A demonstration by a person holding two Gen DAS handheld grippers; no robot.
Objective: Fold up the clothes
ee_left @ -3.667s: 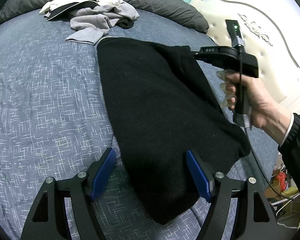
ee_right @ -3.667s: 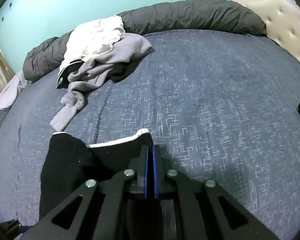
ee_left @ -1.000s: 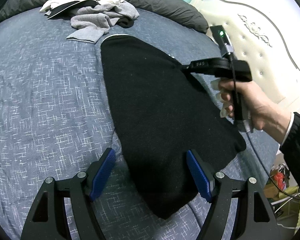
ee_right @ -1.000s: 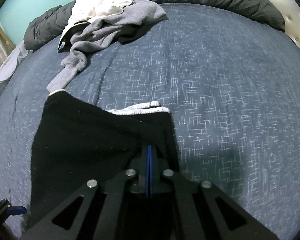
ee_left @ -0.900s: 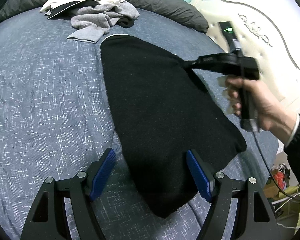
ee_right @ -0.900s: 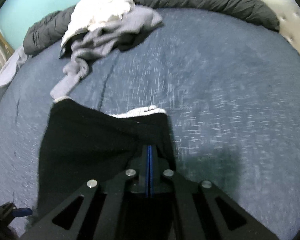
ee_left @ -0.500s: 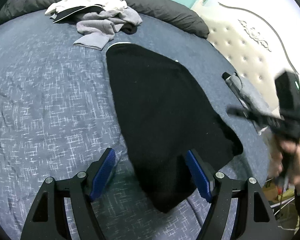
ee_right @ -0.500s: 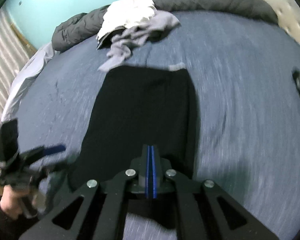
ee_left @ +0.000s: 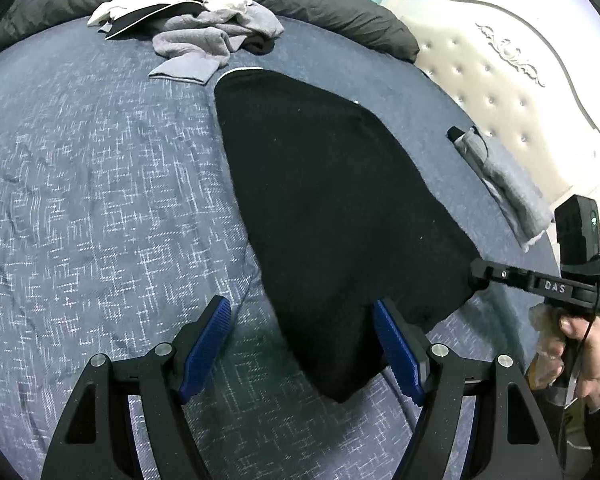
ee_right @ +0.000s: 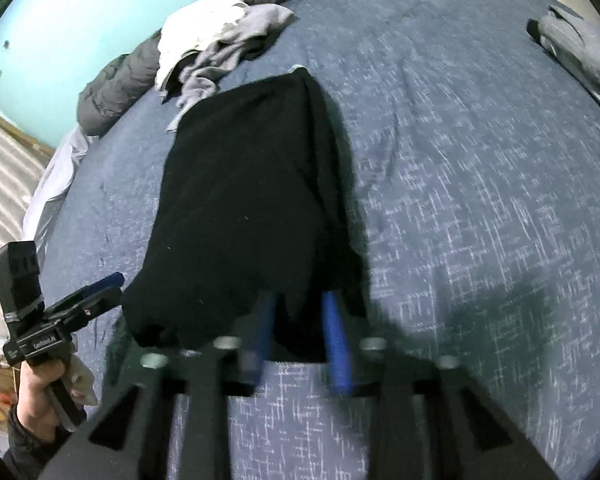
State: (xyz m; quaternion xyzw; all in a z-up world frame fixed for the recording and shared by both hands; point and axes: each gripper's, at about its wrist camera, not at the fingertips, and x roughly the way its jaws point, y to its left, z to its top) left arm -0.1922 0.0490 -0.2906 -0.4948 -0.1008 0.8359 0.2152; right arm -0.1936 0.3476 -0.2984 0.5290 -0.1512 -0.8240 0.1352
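A black garment [ee_left: 324, 200] lies flat on the blue bed cover [ee_left: 100, 180] as a long narrow shape, with a white-edged hem at its far end. My left gripper [ee_left: 302, 348] is open, and the garment's near corner lies between its blue pads [ee_left: 208, 344]. My right gripper [ee_right: 298, 332] is open at the near edge of the garment [ee_right: 244, 200], and black cloth lies between its fingers. In the left wrist view the right gripper [ee_left: 478, 276] touches the garment's right corner. The right wrist view shows the left gripper [ee_right: 108, 286] at the left corner.
A pile of grey and white clothes [ee_left: 204, 28] lies at the far end, in front of a rolled dark duvet [ee_left: 332, 4]. A folded grey garment [ee_left: 500, 176] sits near the padded cream headboard [ee_left: 500, 80]. The bed's edge runs close behind both grippers.
The right gripper let go of the far hem, pulled back to the garment's near edge and opened. The black garment now lies flat. The left gripper stayed open at the near corner.
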